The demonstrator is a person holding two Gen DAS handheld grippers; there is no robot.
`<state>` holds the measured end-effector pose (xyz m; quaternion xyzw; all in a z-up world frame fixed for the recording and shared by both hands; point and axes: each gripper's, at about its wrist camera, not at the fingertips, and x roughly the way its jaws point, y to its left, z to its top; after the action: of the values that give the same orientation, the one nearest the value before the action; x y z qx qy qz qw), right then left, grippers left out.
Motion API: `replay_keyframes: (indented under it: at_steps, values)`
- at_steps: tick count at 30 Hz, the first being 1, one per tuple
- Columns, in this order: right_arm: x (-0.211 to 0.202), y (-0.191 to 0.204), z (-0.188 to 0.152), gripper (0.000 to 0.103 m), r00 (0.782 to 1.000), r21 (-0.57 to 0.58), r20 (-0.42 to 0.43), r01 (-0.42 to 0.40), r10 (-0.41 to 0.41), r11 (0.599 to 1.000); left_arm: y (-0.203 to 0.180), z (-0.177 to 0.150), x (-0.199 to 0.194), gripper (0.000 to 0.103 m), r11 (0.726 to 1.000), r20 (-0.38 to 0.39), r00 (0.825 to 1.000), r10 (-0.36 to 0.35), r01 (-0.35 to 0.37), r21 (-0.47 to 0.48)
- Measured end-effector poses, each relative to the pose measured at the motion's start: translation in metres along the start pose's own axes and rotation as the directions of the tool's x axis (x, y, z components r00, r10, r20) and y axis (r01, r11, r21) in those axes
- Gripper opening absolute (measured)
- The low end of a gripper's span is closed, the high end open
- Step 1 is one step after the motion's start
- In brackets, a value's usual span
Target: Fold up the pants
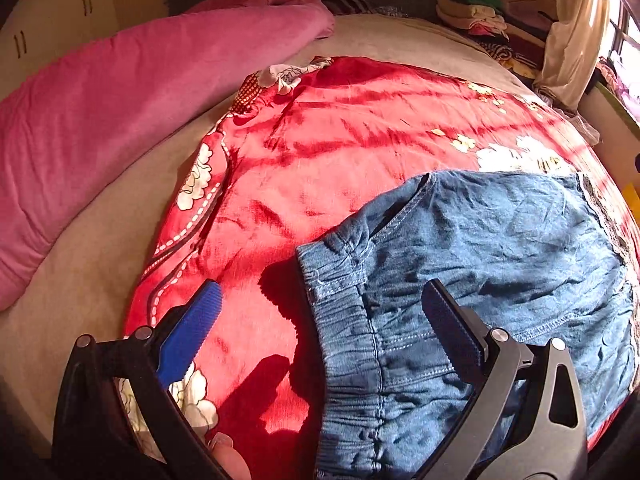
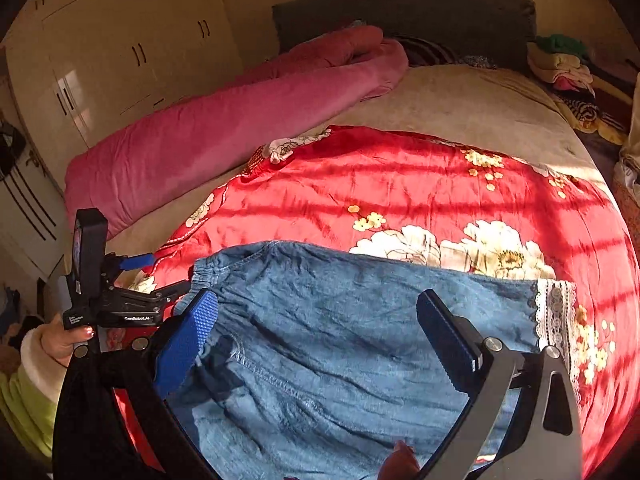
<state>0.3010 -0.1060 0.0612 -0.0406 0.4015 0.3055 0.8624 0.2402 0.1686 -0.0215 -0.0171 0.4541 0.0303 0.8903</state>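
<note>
Blue denim pants (image 1: 460, 280) with an elastic waistband and a lace-trimmed hem (image 2: 556, 312) lie folded over on a red floral cloth (image 1: 320, 140). My left gripper (image 1: 324, 300) is open and empty, hovering just above the waistband end at the pants' left edge. It also shows in the right wrist view (image 2: 160, 276), at the waistband. My right gripper (image 2: 320, 312) is open and empty, held over the middle of the pants (image 2: 340, 340).
The red cloth (image 2: 400, 184) lies on a beige bed (image 2: 460, 96). A long pink duvet roll (image 1: 120, 120) lies along the left side. Stacked clothes (image 1: 480, 16) sit at the far right. A white wardrobe (image 2: 100, 60) stands at the left.
</note>
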Motion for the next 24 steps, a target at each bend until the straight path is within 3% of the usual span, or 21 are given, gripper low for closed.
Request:
replay_keyframes:
  at_steps: [4,9,11,18,19,20,24]
  values:
    - [0.040,-0.007,0.022,0.099,0.998,-0.019,-0.062,-0.029,0.028,0.999,-0.002,0.015,0.020,0.088,1.000,0.007,1.000,-0.016,0.016,0.016]
    - [0.091,-0.003,0.026,0.099,0.987,-0.083,-0.152,-0.069,0.056,0.994,-0.002,0.023,0.044,0.072,0.998,0.000,0.999,-0.049,0.049,0.049]
    - [0.111,0.001,0.023,0.099,0.980,-0.143,-0.192,-0.074,0.046,0.987,-0.003,0.024,0.054,0.058,0.996,-0.013,0.998,-0.055,0.056,0.069]
    - [0.167,0.009,0.020,0.099,0.961,-0.320,-0.277,-0.068,-0.024,0.945,-0.007,0.018,0.077,0.030,0.987,-0.024,0.996,-0.091,0.093,0.134]
    - [0.173,0.010,0.021,0.099,0.957,-0.339,-0.289,-0.076,-0.027,0.938,-0.007,0.019,0.078,0.018,0.983,-0.024,0.993,-0.116,0.118,0.138]
    - [0.179,0.010,0.021,0.099,0.952,-0.355,-0.304,-0.088,-0.026,0.931,-0.007,0.020,0.077,0.013,0.981,-0.021,0.991,-0.133,0.134,0.138]
    - [0.199,0.008,0.023,0.098,0.939,-0.389,-0.343,-0.118,-0.025,0.914,-0.010,0.022,0.068,0.009,0.976,0.015,0.990,-0.143,0.138,0.171]
